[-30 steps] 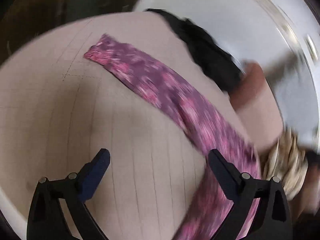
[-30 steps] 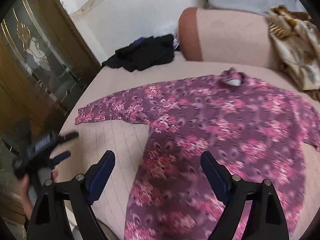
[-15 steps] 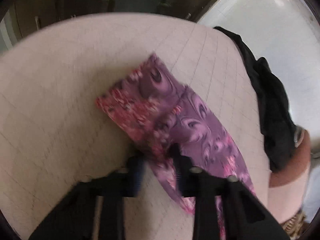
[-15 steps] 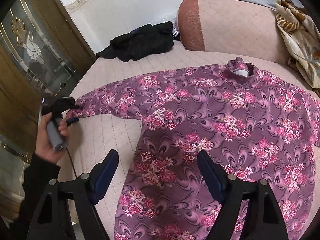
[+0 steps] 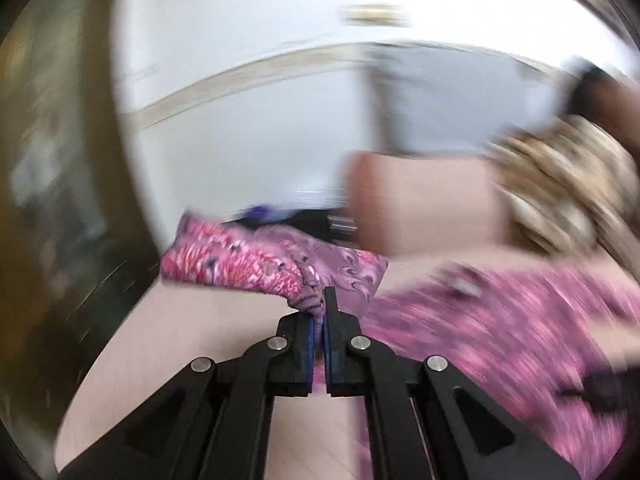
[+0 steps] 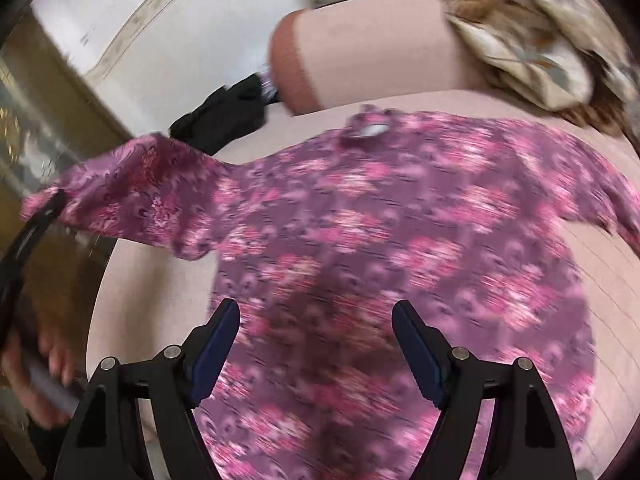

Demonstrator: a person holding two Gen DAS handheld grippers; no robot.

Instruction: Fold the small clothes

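My left gripper (image 5: 319, 312) points a little below level with its jaws clamped on the sleeve (image 5: 256, 260) of the floral top (image 6: 380, 248), which hangs lifted off the bed (image 6: 600, 280) beside the top's body; my right gripper (image 6: 316, 344) tilts steeply down over the top's lower half, jaws apart and holding nothing. Beyond the top's collar sit a black garment (image 6: 224, 120), a pink bolster (image 6: 360, 52) and a patterned cloth (image 6: 528, 36), none blocking me
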